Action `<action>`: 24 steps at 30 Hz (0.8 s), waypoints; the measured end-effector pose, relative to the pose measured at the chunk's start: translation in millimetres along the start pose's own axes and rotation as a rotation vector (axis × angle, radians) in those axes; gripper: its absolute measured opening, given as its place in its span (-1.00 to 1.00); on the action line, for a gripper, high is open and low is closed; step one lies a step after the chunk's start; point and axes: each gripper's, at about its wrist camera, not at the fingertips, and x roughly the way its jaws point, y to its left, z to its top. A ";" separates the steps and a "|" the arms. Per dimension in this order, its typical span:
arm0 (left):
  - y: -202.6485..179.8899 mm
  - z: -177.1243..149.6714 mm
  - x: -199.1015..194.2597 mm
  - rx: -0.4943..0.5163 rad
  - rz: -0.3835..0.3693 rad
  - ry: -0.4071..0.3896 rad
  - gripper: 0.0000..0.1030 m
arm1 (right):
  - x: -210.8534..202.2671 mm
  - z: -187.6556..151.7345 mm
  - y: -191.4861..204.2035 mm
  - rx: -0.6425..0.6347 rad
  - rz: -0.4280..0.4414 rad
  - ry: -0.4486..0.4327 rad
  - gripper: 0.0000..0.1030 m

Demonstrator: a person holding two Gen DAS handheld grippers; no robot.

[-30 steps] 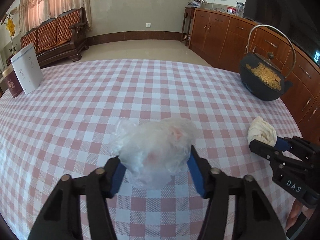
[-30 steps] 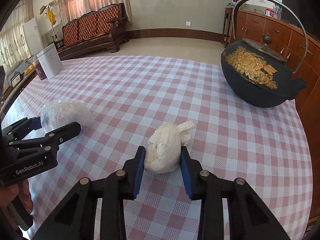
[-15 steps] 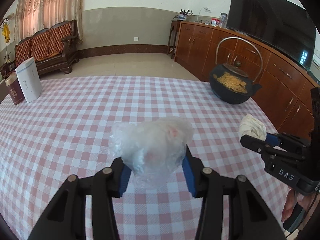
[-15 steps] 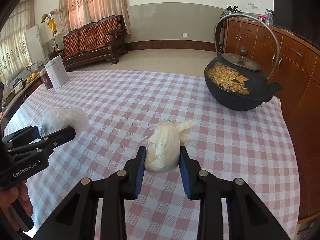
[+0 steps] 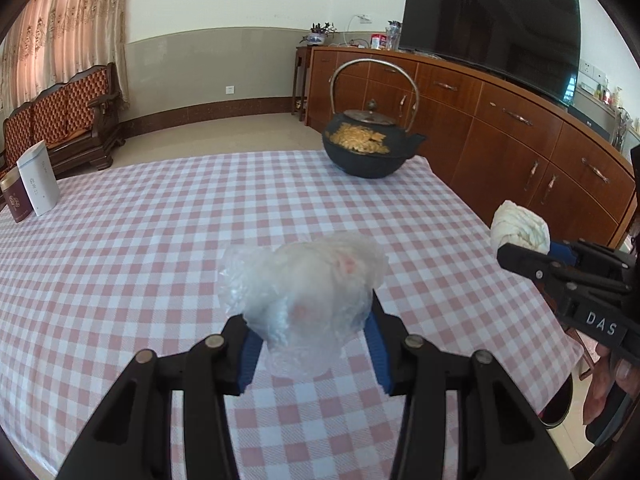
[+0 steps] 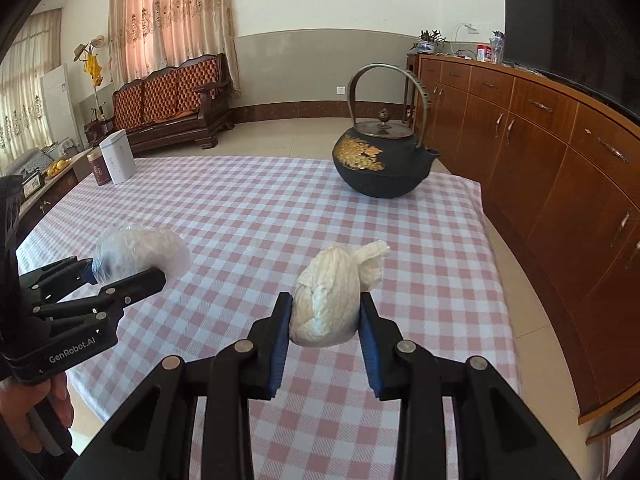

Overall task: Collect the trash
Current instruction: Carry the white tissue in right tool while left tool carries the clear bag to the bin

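We have both pieces of trash in hand. Left gripper (image 5: 310, 344) is pinching the clear crumpled plastic wad (image 5: 304, 280) between its blue pads; its jaws have just closed further on the wad, which bulges up and forward past the tips. Right gripper (image 6: 324, 340) is pinching the cream paper wad (image 6: 330, 300), long axis roughly upright, twisted tail (image 6: 374, 256) sticking out top right.

Both wads look clear of the checked tablecloth (image 5: 160, 220), held above its near half. The grippers sit side by side, left one just left of the right, both angled down and forward.

Key relation: no bin shows in either view. The teapot (image 6: 382, 164) stands well ahead at the far right corner, out of the way. We judge the next move is a carry to a bin off-frame; which hand is nearer we can't tell.
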 end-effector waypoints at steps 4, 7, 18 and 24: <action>-22.3 -10.1 -9.1 0.019 -0.030 0.007 -0.08 | -24.8 -15.8 -14.7 0.015 -0.029 -0.015 -0.33; -38.2 -15.8 -18.6 0.030 -0.050 0.003 -0.08 | -44.5 -28.2 -21.2 0.025 -0.048 -0.031 -0.33; -93.7 -39.3 -41.8 0.060 -0.125 0.006 -0.08 | -109.3 -66.1 -47.0 0.062 -0.106 -0.076 -0.33; -133.9 -52.1 -50.2 0.121 -0.169 0.002 -0.08 | -133.3 -93.3 -73.7 0.123 -0.153 -0.077 -0.33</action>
